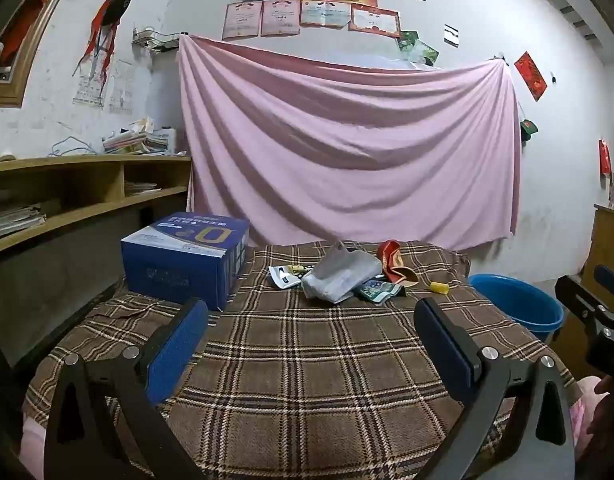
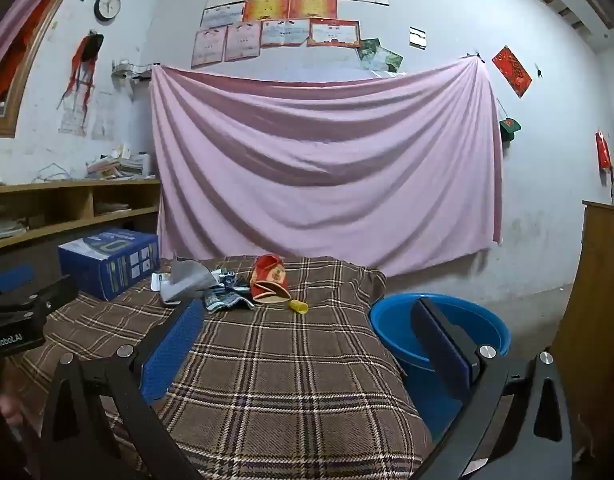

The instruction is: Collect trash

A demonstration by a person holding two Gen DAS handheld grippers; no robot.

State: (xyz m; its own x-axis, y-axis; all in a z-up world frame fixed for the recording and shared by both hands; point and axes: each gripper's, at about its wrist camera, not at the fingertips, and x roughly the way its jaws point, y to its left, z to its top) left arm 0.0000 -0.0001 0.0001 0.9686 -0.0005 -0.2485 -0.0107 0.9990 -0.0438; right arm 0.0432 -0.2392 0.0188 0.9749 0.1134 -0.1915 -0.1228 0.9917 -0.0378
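While both grippers hover above a brown plaid blanket [image 1: 307, 360], the left gripper [image 1: 311, 340] and right gripper [image 2: 307, 336] stand spread wide with nothing between their blue pads. Trash sits piled at the blanket's far end: a grey bag [image 1: 341, 276], a red packet [image 2: 269, 280], a green wrapper [image 1: 377, 290] and a small yellow tube [image 2: 298, 306]. A blue box [image 1: 185, 256] rests to the left, and a blue tub [image 2: 439, 328] stands beside the blanket's right edge.

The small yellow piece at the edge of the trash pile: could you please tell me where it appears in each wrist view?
Left wrist: yellow piece, right of centre, just left of the blue basin.
Right wrist: yellow piece, near centre, left of the blue basin.
Shared landmark: red packet, just left of it in both.
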